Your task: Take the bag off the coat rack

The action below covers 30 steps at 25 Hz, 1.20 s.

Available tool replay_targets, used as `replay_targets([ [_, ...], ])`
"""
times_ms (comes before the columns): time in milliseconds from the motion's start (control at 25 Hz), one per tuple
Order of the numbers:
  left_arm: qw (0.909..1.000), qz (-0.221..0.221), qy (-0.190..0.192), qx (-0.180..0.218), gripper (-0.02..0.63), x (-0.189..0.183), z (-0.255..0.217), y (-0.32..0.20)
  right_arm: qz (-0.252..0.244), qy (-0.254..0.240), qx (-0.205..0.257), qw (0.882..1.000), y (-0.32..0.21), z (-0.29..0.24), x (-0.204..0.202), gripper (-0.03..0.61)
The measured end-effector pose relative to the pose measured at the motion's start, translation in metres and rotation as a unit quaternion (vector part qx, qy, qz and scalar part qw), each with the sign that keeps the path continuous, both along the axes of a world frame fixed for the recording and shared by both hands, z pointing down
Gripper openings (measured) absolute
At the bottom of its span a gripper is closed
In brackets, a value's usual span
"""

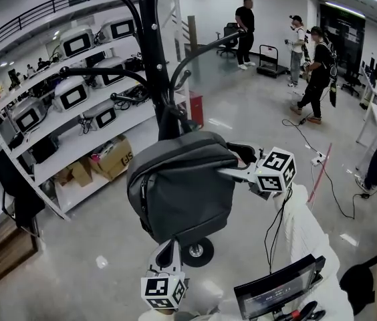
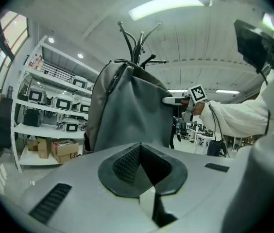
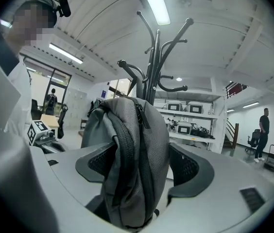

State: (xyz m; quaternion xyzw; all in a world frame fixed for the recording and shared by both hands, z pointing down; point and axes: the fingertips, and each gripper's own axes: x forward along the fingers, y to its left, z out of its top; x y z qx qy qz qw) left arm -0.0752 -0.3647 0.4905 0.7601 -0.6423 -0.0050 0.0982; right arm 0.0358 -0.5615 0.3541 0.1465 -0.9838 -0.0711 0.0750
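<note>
A grey backpack [image 1: 182, 186] hangs from the black coat rack [image 1: 150, 52]. My right gripper [image 1: 232, 172] comes in level from the right at the bag's upper side. In the right gripper view its jaws stand wide, with the zippered edge of the bag [image 3: 132, 144] filling the gap between them. The bag lies against the left pad [image 3: 95, 161], and the right pad [image 3: 191, 166] looks just clear of it. My left gripper [image 1: 168, 249] sits below the bag and points up at its underside. In the left gripper view its jaws [image 2: 139, 149] are closed and empty, short of the bag [image 2: 127, 110].
White shelves [image 1: 75, 92] with boxed devices and cardboard boxes [image 1: 111, 158] stand to the left. The rack's wheeled base [image 1: 197, 251] is under the bag. Three people [image 1: 315, 72] stand far back. A cable [image 1: 329, 179] runs across the floor, and a screen [image 1: 279, 289] is at lower right.
</note>
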Motion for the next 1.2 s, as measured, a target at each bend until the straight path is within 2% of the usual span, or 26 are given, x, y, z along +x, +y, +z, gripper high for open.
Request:
replay_targets([
  [240,1.0000,0.002,0.003,0.000,0.002,-0.001,0.002,0.000,0.006,-0.006,0.004,1.000,-0.002,0.003,-0.009,0.318],
  [400,1.0000,0.006,0.002,0.000,0.002,0.000,0.001,0.000,0.004,0.007,0.015,1.000,-0.009,0.003,-0.016,0.318],
  [600,1.0000,0.004,0.000,-0.001,0.002,-0.005,0.002,0.003,-0.019,0.006,-0.014,1.000,-0.006,0.007,-0.019,0.316],
  [880,0.9999,0.011,0.004,-0.002,0.002,-0.007,0.003,0.002,-0.022,0.001,-0.025,0.999,0.007,0.009,-0.025,0.310],
  [1200,0.9995,0.031,0.007,-0.001,0.002,0.000,0.004,0.002,0.015,0.000,-0.021,1.000,0.028,0.008,-0.031,0.170],
])
